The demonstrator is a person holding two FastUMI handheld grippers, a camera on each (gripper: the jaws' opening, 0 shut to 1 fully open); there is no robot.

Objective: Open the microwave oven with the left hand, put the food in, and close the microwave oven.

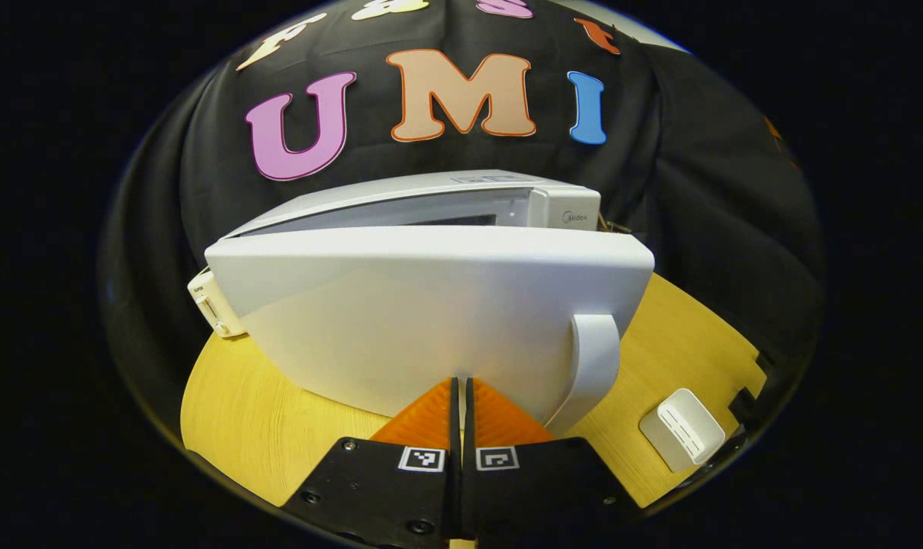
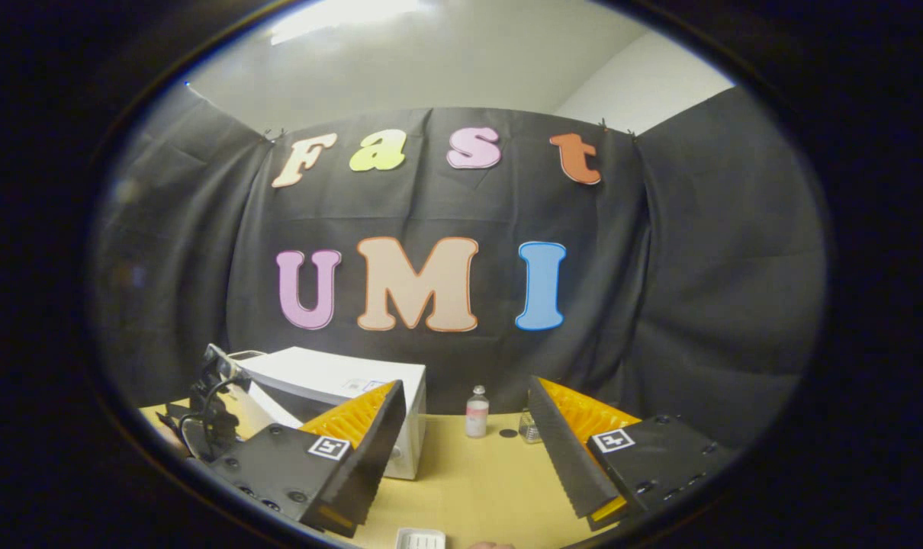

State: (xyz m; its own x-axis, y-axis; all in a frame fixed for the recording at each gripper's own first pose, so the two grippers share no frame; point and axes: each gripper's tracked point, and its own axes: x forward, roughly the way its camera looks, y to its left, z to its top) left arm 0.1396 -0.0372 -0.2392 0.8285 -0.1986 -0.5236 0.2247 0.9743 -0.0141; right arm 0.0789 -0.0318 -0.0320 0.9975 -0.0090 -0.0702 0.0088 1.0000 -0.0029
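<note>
Left tool (image 1: 461,396) pinched together against microwave door (image 1: 431,305); right tool (image 2: 461,450) wide, level.

A white microwave (image 1: 461,206) stood on a yellow wooden table (image 1: 255,412). Its white door (image 1: 400,305) hung partly open, swung out from the body, with a curved white handle (image 1: 595,366) near its right edge.

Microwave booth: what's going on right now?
A person is working the microwave on the wooden table with two handheld grippers. The left gripper is shut, holding nothing, right up against the door's outer face, just beside the handle. The door looks partly ajar. The right gripper hangs open and empty, farther back.
</note>
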